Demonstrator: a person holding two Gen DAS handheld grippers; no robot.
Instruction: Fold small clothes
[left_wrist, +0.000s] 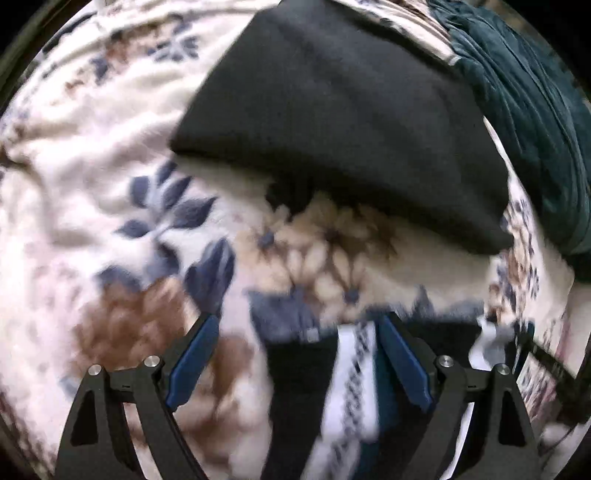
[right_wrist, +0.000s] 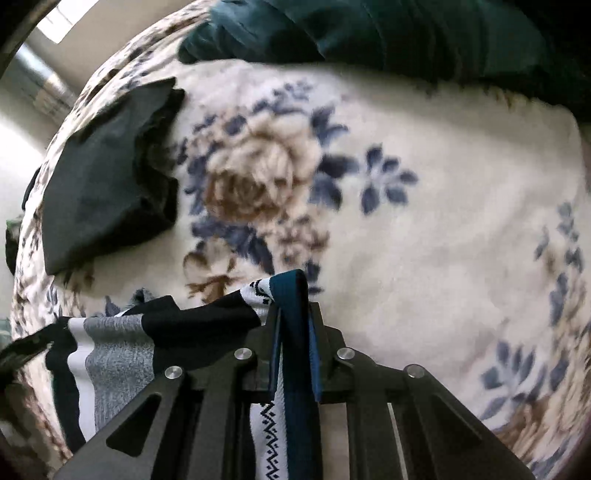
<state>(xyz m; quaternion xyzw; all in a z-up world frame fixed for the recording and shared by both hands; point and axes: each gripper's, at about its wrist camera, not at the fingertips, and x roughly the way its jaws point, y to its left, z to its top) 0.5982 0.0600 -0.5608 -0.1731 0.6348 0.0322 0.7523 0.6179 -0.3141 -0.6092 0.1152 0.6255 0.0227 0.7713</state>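
Observation:
A small striped garment in black, white, grey and teal lies on a floral blanket (right_wrist: 424, 177). My right gripper (right_wrist: 293, 295) is shut on the garment's teal band (right_wrist: 291, 314); the cloth (right_wrist: 118, 350) trails off to the left. In the left wrist view my left gripper (left_wrist: 299, 325) is open, and the same garment (left_wrist: 347, 387) lies between and below its blue fingers (left_wrist: 195, 354). A folded black garment (left_wrist: 340, 110) lies on the blanket ahead of it and also shows in the right wrist view (right_wrist: 107, 177).
A dark teal cloth (left_wrist: 535, 110) is bunched at the blanket's far side, also in the right wrist view (right_wrist: 406, 33). The floral blanket (left_wrist: 92, 166) covers the whole surface. A pale floor or wall (right_wrist: 22, 122) lies beyond its left edge.

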